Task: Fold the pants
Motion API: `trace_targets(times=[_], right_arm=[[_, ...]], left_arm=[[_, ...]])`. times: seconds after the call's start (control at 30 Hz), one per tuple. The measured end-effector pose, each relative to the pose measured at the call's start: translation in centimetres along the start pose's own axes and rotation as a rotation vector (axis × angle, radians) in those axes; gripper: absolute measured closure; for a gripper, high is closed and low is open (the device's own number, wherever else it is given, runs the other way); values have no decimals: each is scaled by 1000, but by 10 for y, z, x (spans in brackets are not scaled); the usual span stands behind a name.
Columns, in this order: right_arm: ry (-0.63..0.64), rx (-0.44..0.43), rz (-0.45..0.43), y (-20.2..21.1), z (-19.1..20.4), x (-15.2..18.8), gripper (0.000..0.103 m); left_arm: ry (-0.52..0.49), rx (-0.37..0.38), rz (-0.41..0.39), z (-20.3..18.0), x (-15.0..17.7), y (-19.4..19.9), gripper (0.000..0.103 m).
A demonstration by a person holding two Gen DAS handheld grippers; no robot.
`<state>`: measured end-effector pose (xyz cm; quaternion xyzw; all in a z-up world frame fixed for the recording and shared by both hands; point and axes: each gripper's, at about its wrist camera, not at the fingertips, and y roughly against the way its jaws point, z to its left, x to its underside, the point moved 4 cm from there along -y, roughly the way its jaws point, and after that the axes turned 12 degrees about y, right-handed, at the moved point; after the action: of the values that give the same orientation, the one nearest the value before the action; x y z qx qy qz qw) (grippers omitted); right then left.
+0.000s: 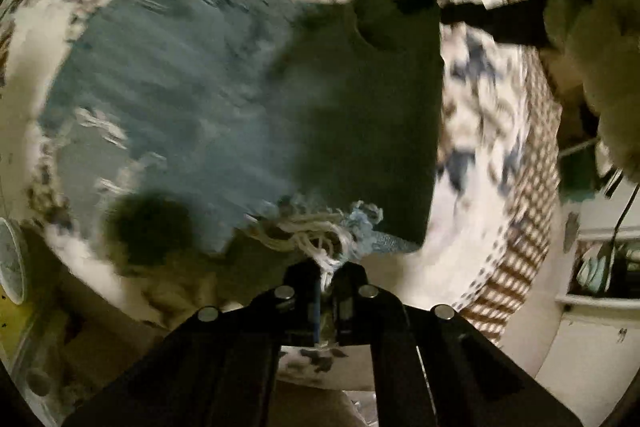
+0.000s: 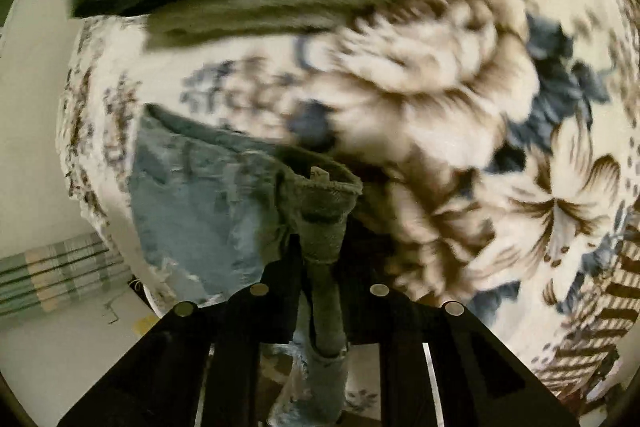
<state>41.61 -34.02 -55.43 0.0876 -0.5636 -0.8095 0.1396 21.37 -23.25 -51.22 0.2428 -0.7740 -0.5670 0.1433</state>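
Observation:
The pants are blue ripped jeans (image 1: 192, 99) spread over a floral bedspread (image 1: 472, 155); the picture is motion-blurred. My left gripper (image 1: 325, 273) is shut on the frayed white-threaded hem of the jeans (image 1: 316, 231). In the right wrist view my right gripper (image 2: 320, 251) is shut on a bunched fold of the jeans (image 2: 324, 211), near the waistband, with the pale distressed denim (image 2: 188, 203) hanging to the left of it.
The floral bedspread (image 2: 460, 115) with brown and blue flowers fills the right wrist view. A checked border (image 1: 520, 227) runs along the bed's right edge. A striped cloth (image 2: 56, 275) and pale floor (image 2: 60, 347) lie at lower left. Shelves (image 1: 600, 267) stand at right.

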Motion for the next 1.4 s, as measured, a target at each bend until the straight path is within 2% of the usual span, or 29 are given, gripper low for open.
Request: trace_targets(times=[0.1, 0.27, 0.3, 0.43, 0.53, 0.67, 0.77, 0.9, 0.93, 0.97, 1.0, 1.03, 1.1, 1.17, 1.2, 1.3, 1.4], right_arm=[[24, 3, -13, 23, 31, -9, 86], [90, 25, -19, 43, 98, -34, 87], [102, 32, -21, 43, 115, -41, 87], [137, 67, -24, 26, 175, -71, 87], [161, 94, -19, 2, 218, -99, 87], [202, 144, -4, -39, 254, -124, 87], [231, 199, 6, -69, 274, -140, 87], [233, 226, 32, -101, 279, -153, 84], [231, 212, 40, -106, 277, -155, 74], [222, 169, 48, -109, 275, -157, 52], [218, 140, 52, -110, 274, -157, 37], [215, 101, 52, -108, 273, -155, 16], [236, 64, 28, -95, 268, -149, 13], [269, 69, 11, -83, 263, -141, 13], [281, 71, 1, -77, 257, -136, 11], [292, 50, -41, -57, 228, -116, 4], [293, 37, -57, -51, 199, -98, 4]], left_arm=[[55, 26, -48, 29, -21, 38, 102], [141, 26, -136, 74, -54, 76, 102], [151, 23, -150, 77, -55, 77, 102], [222, 3, -211, 129, -91, 95, 102], [263, -19, -237, 167, -113, 96, 102], [305, -61, -273, 210, -146, 82, 102], [315, -82, -256, 235, -168, 58, 101], [387, -52, -237, 260, -185, 43, 97], [421, -30, -235, 268, -187, 43, 95], [448, -38, -243, 274, -188, 46, 84], [469, -29, -262, 277, -185, 51, 78], [490, -16, -277, 281, -183, 56, 71], [565, 11, -312, 289, -170, 68, 65], [646, 64, -335, 293, -154, 76, 47], [684, 86, -347, 293, -145, 79, 42], [804, 162, -360, 282, -106, 79, 39], [901, 217, -305, 260, -71, 56, 39]])
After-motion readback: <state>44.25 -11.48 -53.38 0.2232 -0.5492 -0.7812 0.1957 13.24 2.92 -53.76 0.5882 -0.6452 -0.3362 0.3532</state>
